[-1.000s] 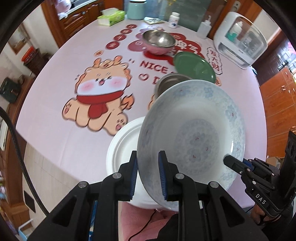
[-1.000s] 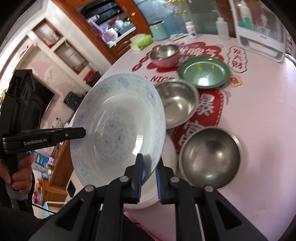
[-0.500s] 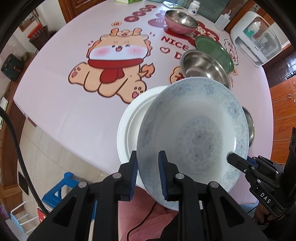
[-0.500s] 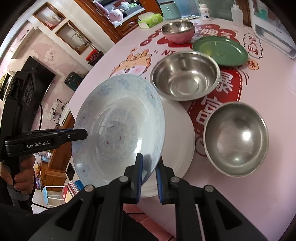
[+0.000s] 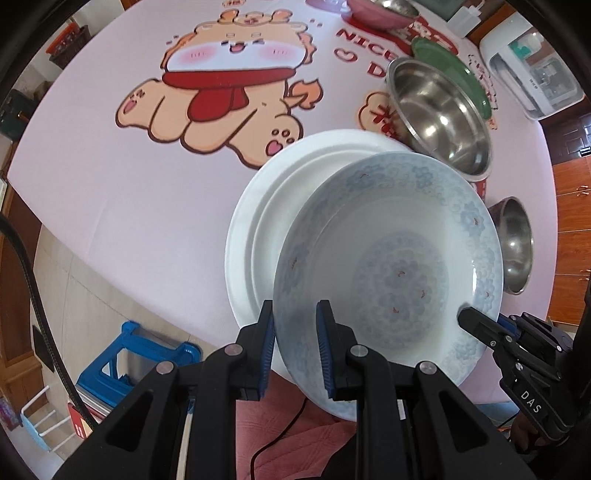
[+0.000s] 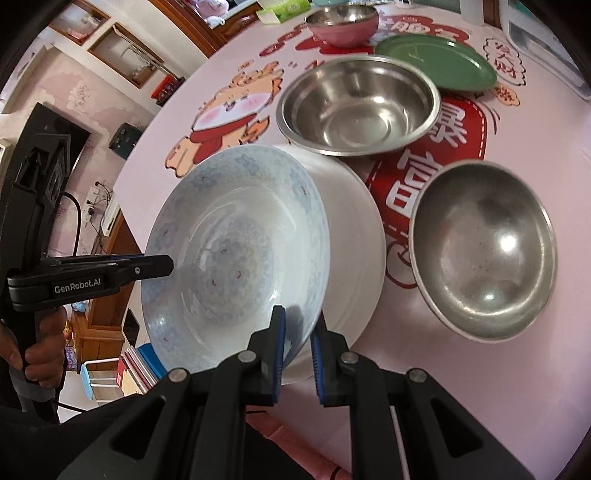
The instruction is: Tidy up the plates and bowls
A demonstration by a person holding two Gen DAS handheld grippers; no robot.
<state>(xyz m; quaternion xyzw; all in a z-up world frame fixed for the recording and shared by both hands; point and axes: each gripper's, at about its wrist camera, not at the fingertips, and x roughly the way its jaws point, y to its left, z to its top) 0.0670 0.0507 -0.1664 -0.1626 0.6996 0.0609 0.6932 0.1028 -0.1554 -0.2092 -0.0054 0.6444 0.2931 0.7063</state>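
Observation:
A blue-patterned white bowl (image 5: 395,273) (image 6: 236,254) is held tilted just above a white plate (image 5: 258,214) (image 6: 354,236) at the table's near edge. My left gripper (image 5: 295,325) is shut on the bowl's left rim. My right gripper (image 6: 297,332) is shut on the opposite rim. Each gripper shows in the other's view: the right one in the left wrist view (image 5: 480,325), the left one in the right wrist view (image 6: 147,266). The bowl hides much of the plate.
A wide steel bowl (image 6: 358,107) (image 5: 439,114) and a smaller steel bowl (image 6: 484,251) (image 5: 515,243) stand beside the plate. Beyond them are a green plate (image 6: 436,62) and a pink bowl (image 6: 343,26). A white appliance (image 5: 535,62) stands at the far right. A blue stool (image 5: 136,354) is below the table edge.
Both grippers have carried the bowl down and forward over the white plate. The bowl sits lower and nearer the plate than before. Both grips are unchanged.

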